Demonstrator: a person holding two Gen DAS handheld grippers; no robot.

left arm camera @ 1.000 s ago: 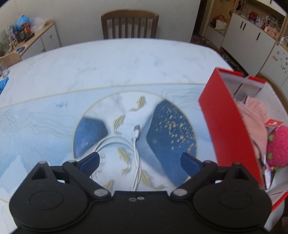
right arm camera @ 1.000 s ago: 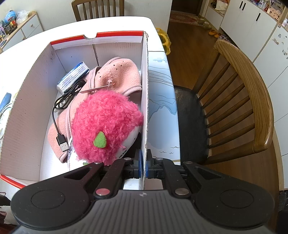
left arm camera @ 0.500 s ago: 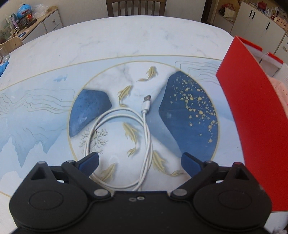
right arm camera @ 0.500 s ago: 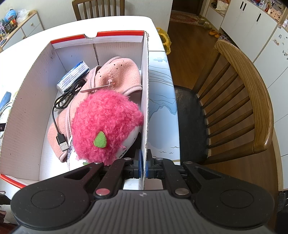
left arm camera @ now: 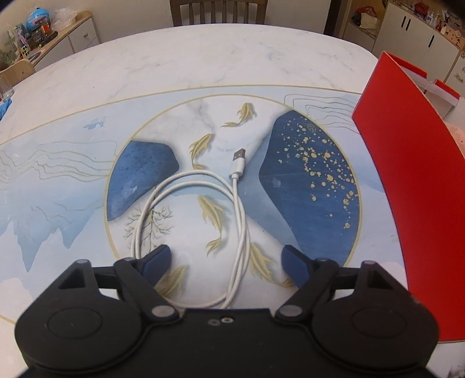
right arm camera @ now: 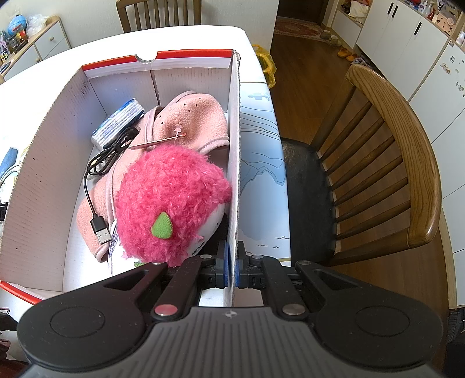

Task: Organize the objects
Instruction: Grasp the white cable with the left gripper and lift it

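A white USB cable (left arm camera: 186,200) lies coiled on the table's painted fish medallion (left arm camera: 308,186), its plug pointing away from me. My left gripper (left arm camera: 226,260) hangs low over the coil's near end. Its jaws are closing, with the doubled strands between the blue fingertips (left arm camera: 158,258) but untouched by the pads. The red box (left arm camera: 412,189) stands just to the right. In the right wrist view, my right gripper (right arm camera: 231,267) is shut on the box's right wall (right arm camera: 234,145). Inside lie a pink plush toy (right arm camera: 171,203), a pink fleece cap (right arm camera: 191,119), a black cable (right arm camera: 98,174) and a blue-and-white packet (right arm camera: 119,122).
A wooden chair (right arm camera: 392,174) stands close against the table's right edge beside the box. Another chair (left arm camera: 218,11) is at the far side. A cluttered sideboard (left arm camera: 43,32) is at the back left, and white cabinets (right arm camera: 407,43) line the right wall.
My left gripper has come down closer to the white cable, and its jaws have narrowed around the strands. The right gripper has kept still on the box wall.
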